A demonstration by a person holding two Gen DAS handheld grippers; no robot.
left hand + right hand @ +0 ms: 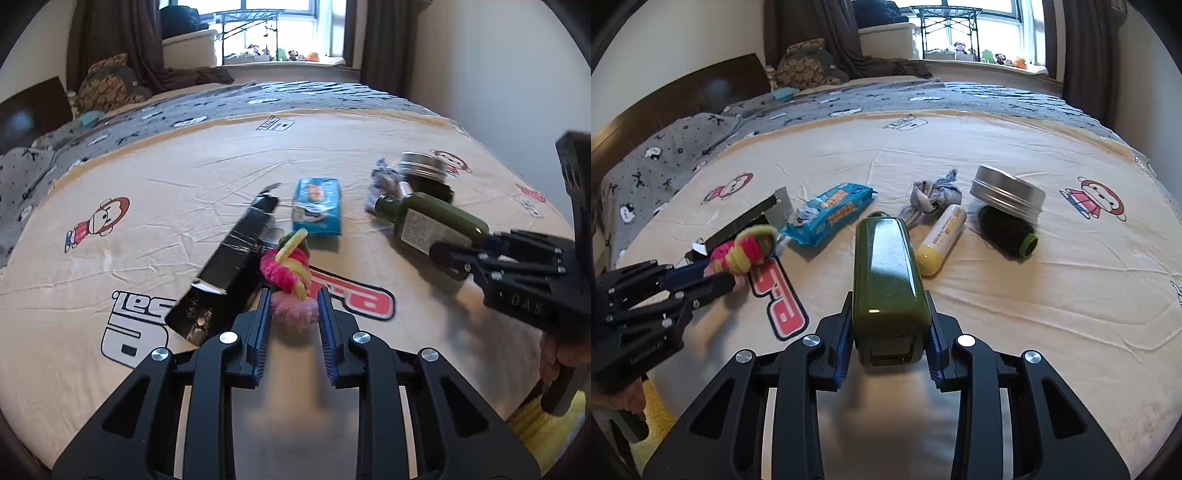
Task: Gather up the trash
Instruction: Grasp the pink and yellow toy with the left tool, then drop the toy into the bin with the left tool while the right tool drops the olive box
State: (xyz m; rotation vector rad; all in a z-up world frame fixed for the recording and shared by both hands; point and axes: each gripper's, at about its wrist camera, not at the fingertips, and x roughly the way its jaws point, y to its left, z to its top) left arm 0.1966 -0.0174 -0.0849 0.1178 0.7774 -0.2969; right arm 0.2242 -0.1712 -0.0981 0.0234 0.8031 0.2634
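A: Now, left gripper (294, 314) clamped on a pink and yellow fuzzy toy (286, 271), black box (225, 264) just left of its fingers. Right gripper (889, 341) clenched around a green bottle (886, 280), base end nearest.

B: Risks?

A: Possibly a slip: glossy bottle, gripped at one end only; soft toy squashing loose. Readable: "DAS" on the right gripper body; bottle label too small.

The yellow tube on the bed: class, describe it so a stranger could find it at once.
On the cream cartoon-print bedsheet, look just right of the green bottle that the right gripper holds. The yellow tube lies there, its white end towards a knotted grey rag. It is the only pale yellow thing among them, with orange print.
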